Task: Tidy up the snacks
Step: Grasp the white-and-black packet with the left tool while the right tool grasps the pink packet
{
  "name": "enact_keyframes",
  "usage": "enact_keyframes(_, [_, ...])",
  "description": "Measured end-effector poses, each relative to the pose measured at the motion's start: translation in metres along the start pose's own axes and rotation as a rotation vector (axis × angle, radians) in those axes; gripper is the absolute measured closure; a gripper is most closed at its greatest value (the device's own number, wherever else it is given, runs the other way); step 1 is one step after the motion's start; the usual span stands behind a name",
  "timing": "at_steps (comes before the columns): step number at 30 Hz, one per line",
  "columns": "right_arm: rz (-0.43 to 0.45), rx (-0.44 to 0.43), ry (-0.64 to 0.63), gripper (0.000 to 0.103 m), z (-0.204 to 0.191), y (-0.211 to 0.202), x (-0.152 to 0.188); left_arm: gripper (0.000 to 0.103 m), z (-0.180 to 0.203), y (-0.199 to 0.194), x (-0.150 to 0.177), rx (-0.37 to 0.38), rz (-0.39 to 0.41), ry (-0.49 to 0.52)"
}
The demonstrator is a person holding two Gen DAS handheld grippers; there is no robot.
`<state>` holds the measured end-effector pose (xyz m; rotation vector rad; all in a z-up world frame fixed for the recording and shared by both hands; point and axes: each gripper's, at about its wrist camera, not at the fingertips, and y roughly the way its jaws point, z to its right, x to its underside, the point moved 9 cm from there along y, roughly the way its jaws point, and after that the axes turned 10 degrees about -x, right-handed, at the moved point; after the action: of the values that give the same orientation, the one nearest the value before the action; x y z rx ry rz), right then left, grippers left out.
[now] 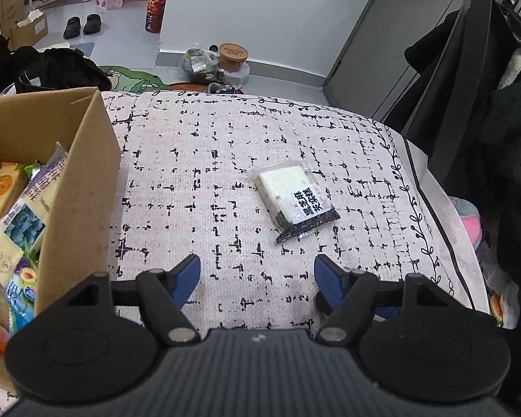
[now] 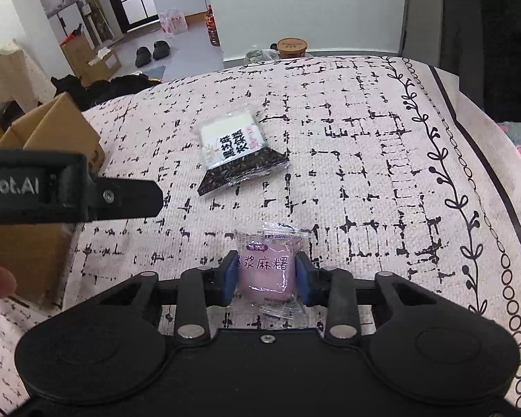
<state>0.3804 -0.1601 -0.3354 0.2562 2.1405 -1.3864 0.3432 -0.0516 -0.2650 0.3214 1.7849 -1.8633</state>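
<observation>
The right gripper point(image 2: 265, 276) has its blue fingers point(image 2: 230, 278) closed against both sides of a pink mochi packet point(image 2: 269, 267), a clear wrapper with purple lettering, held just above the patterned cloth point(image 2: 364, 146) that covers the tabletop. Farther along the cloth lies a black-and-white snack packet point(image 2: 238, 149) (flat, with its dark sealed end toward the camera), well apart from the pink one. The left gripper point(image 1: 257, 272) hangs over the same cloth point(image 1: 198, 173) with its fingers point(image 1: 185, 276) spread wide and nothing between them; the black-and-white snack packet point(image 1: 293, 201) rests ahead of it and slightly to the right. At the left edge stands an open cardboard box point(image 1: 76, 180) holding several wrapped snacks point(image 1: 14, 229), its near wall beside the left finger.
</observation>
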Motion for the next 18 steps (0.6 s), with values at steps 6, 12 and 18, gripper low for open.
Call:
enact_keyframes(6, [0.037, 0.006, 0.018, 0.072, 0.007, -0.014, -0.009, 0.032, 0.006, 0.003, -0.004, 0.000, 0.002, 0.006])
enact_keyframes(12, [0.081, 0.010, 0.030, 0.072, 0.021, -0.030, -0.019, 0.029, 0.018, 0.007, -0.013, 0.000, 0.016, 0.006])
enact_keyframes(18, [0.109, 0.017, 0.052, 0.072, 0.036, -0.038, -0.025, 0.028, 0.032, 0.019, -0.021, -0.005, 0.018, -0.005])
